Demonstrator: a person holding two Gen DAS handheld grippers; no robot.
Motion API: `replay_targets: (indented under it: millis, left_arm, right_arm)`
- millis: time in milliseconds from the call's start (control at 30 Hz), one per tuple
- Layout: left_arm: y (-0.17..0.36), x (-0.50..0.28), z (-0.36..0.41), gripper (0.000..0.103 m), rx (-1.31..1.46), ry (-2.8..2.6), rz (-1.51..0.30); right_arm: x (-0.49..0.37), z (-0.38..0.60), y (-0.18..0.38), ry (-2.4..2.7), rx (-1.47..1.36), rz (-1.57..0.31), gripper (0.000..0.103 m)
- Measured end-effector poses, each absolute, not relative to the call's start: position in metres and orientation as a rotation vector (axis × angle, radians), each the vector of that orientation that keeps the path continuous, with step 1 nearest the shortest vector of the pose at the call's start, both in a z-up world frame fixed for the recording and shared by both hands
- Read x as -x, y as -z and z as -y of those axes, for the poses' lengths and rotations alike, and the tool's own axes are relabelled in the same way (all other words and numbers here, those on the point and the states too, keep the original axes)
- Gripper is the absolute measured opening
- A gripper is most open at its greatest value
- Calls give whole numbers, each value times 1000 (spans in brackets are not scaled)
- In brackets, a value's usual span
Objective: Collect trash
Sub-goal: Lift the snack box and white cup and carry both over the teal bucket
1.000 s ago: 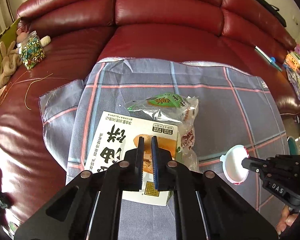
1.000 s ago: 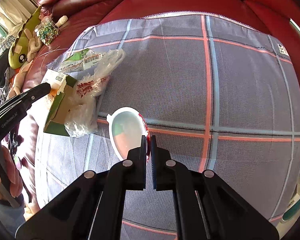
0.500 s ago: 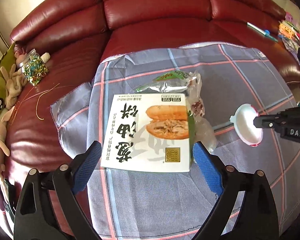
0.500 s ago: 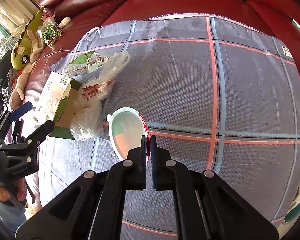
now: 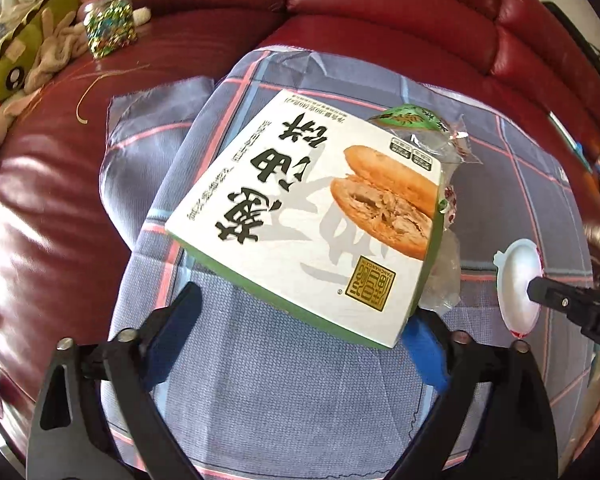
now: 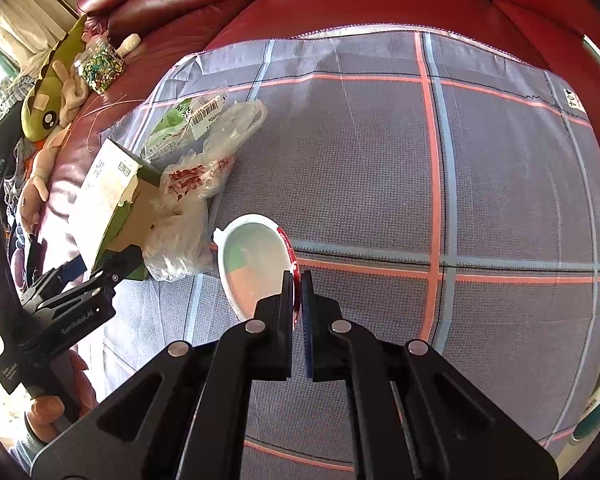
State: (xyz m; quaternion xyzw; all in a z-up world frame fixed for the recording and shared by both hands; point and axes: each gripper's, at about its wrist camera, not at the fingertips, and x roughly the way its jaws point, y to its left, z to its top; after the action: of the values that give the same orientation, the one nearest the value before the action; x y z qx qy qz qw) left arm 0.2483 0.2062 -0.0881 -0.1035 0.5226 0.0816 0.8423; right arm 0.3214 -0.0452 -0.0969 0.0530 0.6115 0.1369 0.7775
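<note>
Two grippers work over the grey plaid cloth (image 6: 380,160) spread on the dark red leather sofa (image 5: 380,12). Nearest in the right wrist view, the right gripper (image 6: 297,280) is pinched tight on the red-edged rim of a round white plastic lid (image 6: 254,264), which lies on the cloth just beside the crumpled clear plastic bags (image 6: 188,216).

The left gripper (image 5: 300,332) stands wide, its blue pads (image 5: 172,332) either side of the near corner of the white and green cardboard food box (image 5: 312,208) printed with a sandwich picture. Its jaws have just been opening wide and then narrowing a little; the right pad sits at the box's green edge, the left one is clear of it, so the box is between them but not yet squeezed. The box lies tilted on the cloth — propped on the bags at its far side, with one end open (brown inside, seen from the right wrist).

It is probably empty: light, stiff across its flat faces, yet easy to crush near the open end. A hold across the closed corner or along a folded edge should serve best. The bags are limp and slippery, and may slide off as the box lifts.

Beyond, a green-printed clear wrapper (image 5: 412,118) peeks out behind the box. Farther off on the seat sit a clear jar of coloured bits (image 5: 108,28) and a green plush toy (image 5: 20,56).
</note>
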Motion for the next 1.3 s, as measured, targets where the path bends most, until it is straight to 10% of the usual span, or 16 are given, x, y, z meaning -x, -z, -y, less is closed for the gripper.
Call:
replay_targets:
  millis: [33,200,767,1300]
  left_arm:
    - [90,-246,-207,53,248,-166,-1113]
    - [91,-232,-220,14,286,-191,-1097]
    - [15,-170,-204,11,210,-165,-950]
    - [-4,-185,18,11,-15,234,-959]
  right_arm:
    - [-321,46,97,-297,-112,-1322,4]
    - [-317,46,95,-297,-108,-1320,4]
    - [-273,94,46,-276,-153,-1229,4]
    - [-194,287,18,-31,-331,-1119,4]
